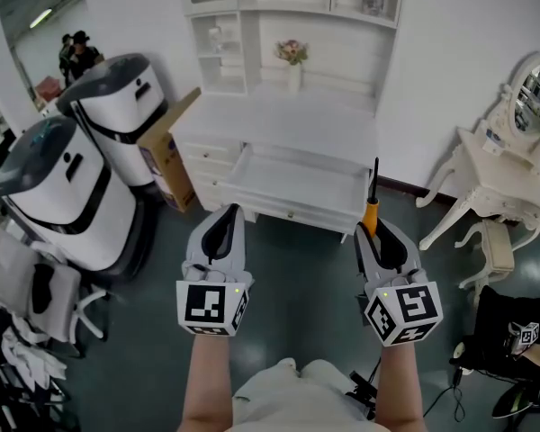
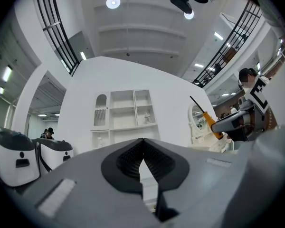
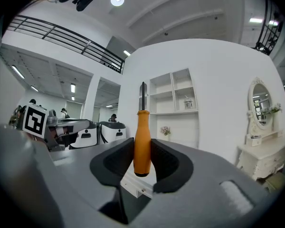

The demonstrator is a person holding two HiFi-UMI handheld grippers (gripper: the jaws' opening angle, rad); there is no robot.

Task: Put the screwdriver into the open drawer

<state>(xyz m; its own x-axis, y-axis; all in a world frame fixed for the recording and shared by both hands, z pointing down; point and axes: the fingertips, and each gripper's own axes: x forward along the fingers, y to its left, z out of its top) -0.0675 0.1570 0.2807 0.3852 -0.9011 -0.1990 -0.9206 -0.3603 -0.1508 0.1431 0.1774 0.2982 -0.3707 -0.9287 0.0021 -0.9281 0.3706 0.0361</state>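
1. The left claw (image 1: 227,214) is pressed together and holds nothing.
2. The right claw (image 1: 376,228) pinches the screwdriver (image 1: 371,210) by its orange handle.
3. Beyond both claws, the open drawer (image 1: 297,183) juts out from the white dresser (image 1: 279,120).

**No Legible Writing in View**

We find no words, brands or numbers to read. The left marker cube (image 1: 212,304) on the left claw (image 1: 223,216), at seven o'clock, and the right marker cube (image 1: 403,313) on the right claw (image 1: 378,228), at five o'clock, bear only black-and-white square patterns.
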